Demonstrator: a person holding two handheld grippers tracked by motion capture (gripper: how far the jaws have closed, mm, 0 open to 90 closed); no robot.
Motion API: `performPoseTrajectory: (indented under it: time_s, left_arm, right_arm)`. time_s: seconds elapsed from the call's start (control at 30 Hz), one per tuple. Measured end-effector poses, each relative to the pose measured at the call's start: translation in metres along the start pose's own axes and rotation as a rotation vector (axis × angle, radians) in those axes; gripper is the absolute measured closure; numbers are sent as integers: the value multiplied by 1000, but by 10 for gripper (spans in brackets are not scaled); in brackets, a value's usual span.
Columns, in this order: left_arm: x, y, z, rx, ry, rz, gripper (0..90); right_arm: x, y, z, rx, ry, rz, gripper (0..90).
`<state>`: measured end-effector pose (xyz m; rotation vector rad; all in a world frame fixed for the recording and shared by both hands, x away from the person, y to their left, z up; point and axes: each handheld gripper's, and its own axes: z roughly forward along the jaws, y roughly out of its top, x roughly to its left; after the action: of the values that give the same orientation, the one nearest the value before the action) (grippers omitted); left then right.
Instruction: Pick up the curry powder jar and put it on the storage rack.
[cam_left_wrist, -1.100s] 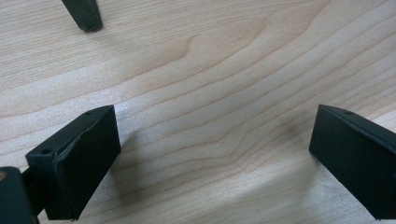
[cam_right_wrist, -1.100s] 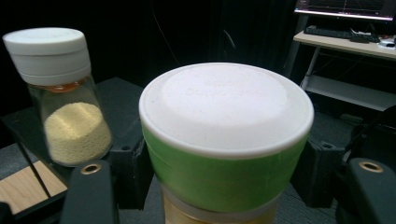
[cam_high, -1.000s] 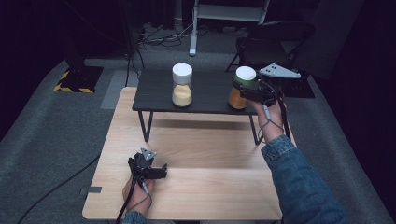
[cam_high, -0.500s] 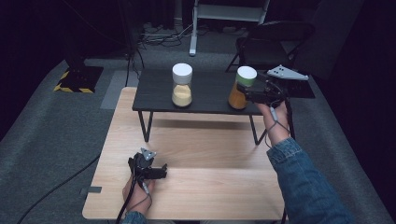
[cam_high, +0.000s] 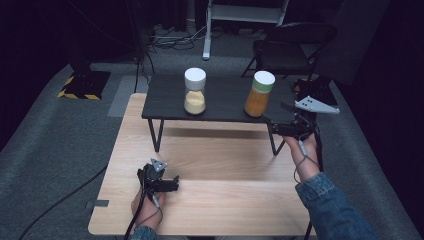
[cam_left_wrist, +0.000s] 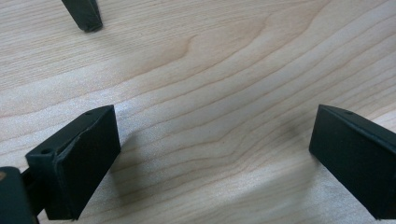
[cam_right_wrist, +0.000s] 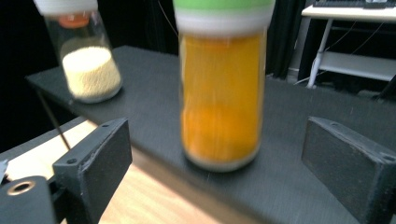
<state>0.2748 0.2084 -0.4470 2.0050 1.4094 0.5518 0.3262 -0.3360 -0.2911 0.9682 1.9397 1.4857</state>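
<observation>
On a low black shelf (cam_high: 220, 102) stand two jars. The orange-filled jar (cam_high: 259, 95) has a green-and-white lid; a white-lidded jar (cam_high: 195, 92) to its left holds pale grains. My right gripper (cam_high: 276, 128) hangs off the shelf's front right corner, apart from the orange jar. Its jaws have just been opening and stand open. In the right gripper view the orange jar (cam_right_wrist: 222, 93) stands upright beyond the right gripper (cam_right_wrist: 217, 129), untouched, with the pale jar (cam_right_wrist: 88, 60) farther left. My left gripper (cam_high: 169, 184) rests open on the wooden table (cam_high: 220, 200), its jaws (cam_left_wrist: 214, 116) wide over bare wood.
The shelf stands on thin black legs (cam_high: 156, 135) on the far half of the wooden table. A folding chair (cam_high: 292, 47) and a white frame (cam_high: 240, 12) stand behind it. Cables and a yellow-striped block (cam_high: 82, 85) lie on the grey floor.
My right gripper has let go of the orange jar, opened, and drawn back and down off the shelf's front edge. The jar stays upright on the shelf. The left gripper has not moved.
</observation>
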Motion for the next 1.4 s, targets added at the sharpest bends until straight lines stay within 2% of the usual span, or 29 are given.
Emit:
performPoseTrajectory:
  time_s: [0.27,0.67,0.83,0.93,1.07,1.4]
  left_arm:
    - [0,0,0,0,0,0,18]
    - [0,0,0,1,0,-1,18]
    - [0,0,0,0,0,0,18]
    - [0,0,0,0,0,1,18]
    - [0,0,0,-1,0,1,18]
    - [0,0,0,0,0,1,18]
  right_arm:
    - [7,-44,-13,20,-1,8,73]
    - [10,-94,-12,110,-9,9,40]
    - [11,-108,-12,136,-12,15,31]
    - [11,-123,-13,158,-16,18,25]
    - [11,-131,-13,181,-20,24,23]
    - [17,-160,-9,262,-73,42,13]
